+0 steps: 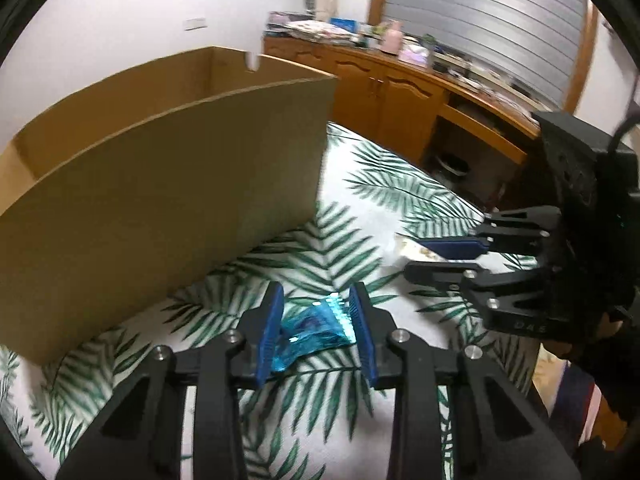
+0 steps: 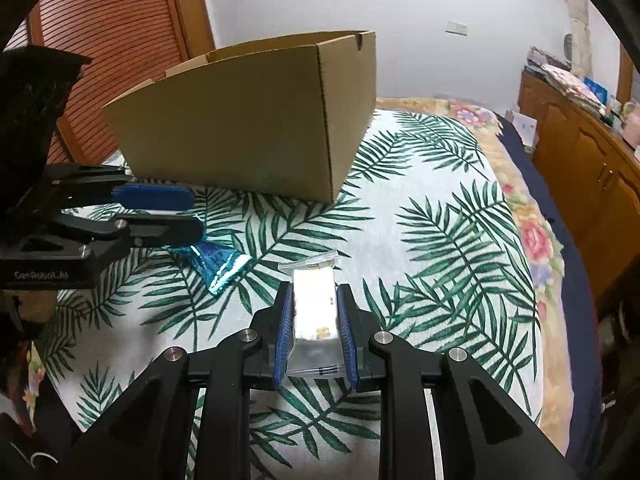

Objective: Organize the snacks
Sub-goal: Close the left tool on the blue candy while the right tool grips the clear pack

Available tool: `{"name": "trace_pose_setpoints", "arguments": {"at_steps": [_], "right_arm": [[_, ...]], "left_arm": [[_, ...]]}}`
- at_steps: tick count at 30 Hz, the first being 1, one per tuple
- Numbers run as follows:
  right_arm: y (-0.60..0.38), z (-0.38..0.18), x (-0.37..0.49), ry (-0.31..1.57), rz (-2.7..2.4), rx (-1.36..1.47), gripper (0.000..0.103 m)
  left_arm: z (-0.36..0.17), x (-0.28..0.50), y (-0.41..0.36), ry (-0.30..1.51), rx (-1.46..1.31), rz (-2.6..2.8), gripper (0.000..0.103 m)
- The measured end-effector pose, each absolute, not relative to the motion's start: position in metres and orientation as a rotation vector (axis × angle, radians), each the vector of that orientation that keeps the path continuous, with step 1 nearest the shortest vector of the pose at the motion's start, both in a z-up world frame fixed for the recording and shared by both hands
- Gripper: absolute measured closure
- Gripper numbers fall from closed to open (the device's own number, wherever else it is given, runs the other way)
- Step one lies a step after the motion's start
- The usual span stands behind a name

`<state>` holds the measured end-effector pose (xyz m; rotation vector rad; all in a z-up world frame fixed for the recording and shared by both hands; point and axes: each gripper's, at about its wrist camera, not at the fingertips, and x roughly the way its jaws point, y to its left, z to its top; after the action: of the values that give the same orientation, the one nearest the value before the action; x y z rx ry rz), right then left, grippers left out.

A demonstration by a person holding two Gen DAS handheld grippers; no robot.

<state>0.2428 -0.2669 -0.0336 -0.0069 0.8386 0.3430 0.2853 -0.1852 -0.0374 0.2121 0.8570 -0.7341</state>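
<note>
Both snacks are in hand, so the step is the carry to the cardboard box [image 2: 248, 120]. The left gripper [image 1: 316, 328], low centre of its own view, is clenched on a crinkly blue packet [image 1: 308, 334], which hangs just above the palm-leaf cloth [image 2: 440, 240]. The right gripper [image 2: 314, 332], low centre of its view, is clamped on a clear white packet [image 2: 314, 308]. The box fills the upper left of both views, open at the top. Next, I'd say, each packet must be lifted over the near wall before it is let go.
</note>
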Motion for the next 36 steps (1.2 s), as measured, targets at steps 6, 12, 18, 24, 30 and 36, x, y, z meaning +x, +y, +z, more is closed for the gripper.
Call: {"name": "trace_pose_setpoints", "arguments": {"at_steps": [6,12,18,24,30,36], "right_arm": [[-0.271,-0.039,0.25,0.849,0.324,0.028,0.082],[-0.27,-0.041,0.25,0.858,0.331,0.031,0.082],[-0.271,-0.042,0.251,0.855,0.329,0.033,0.082],[-0.271,-0.042,0.25,0.853,0.328,0.032,0.082],[-0.271,-0.042,0.25,0.854,0.329,0.032,0.082],[-0.27,-0.043,0.25,0.853,0.328,0.03,0.082]], "left_arm": [[-0.051,0.286,-0.196,0.925,0.28,-0.787,0.071],[-0.055,0.281,-0.192,0.97,0.315,-0.794,0.066],[-0.053,0.273,-0.18,0.977,0.324,-0.795,0.064],[-0.044,0.273,-0.163,0.962,0.293,-0.791,0.061],[-0.046,0.271,-0.159,0.969,0.352,-0.801,0.06],[-0.056,0.274,-0.171,0.988,0.403,-0.818,0.06]]}}
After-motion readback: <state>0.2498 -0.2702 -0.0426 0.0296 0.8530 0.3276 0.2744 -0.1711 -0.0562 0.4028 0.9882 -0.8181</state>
